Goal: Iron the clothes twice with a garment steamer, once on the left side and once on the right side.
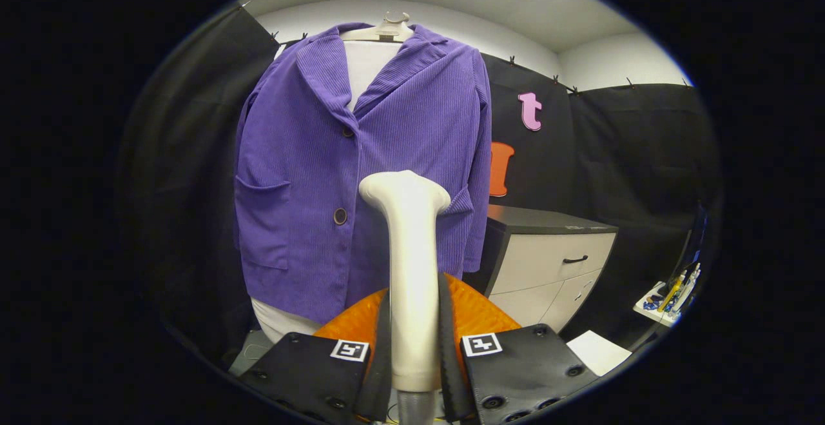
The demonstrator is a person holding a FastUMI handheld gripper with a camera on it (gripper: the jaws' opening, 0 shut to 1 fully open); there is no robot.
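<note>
The claw (414,341) is clamped on the handle of the garment steamer (408,264), one finger pressed to each side of the pale shaft. The steamer stands upright between the fingers, its shaft rising straight ahead of them and widening at the top into a rounded head that tips slightly toward the jacket. A grey stub of the handle shows below the fingers. Each finger carries a small square marker (350,350) on its upper face.

Just beyond the steamer's head hangs the purple jacket (303,173), a ribbed corduroy piece with a wide collar, two dark buttons down the front and patch pockets on the lower panels. The head sits in front of the lower front of the jacket, close to the side of the button line that has the smaller pocket; whether it touches the cloth cannot be told. The jacket is dressed over a white form whose neck shows in the open collar and whose lower edge shows under the hem, and it hangs from a pale hanger (385,30) at the top.

Behind the jacket the booth wall is draped in black cloth (619,154). To the side of the jacket, past its sleeve, stands a cabinet (554,264) with a dark top and two pale drawers with dark handles. A white sheet (599,351) lies on the floor near its foot. Further out, a small tray of mixed items (670,296) sits low by the black cloth.
</note>
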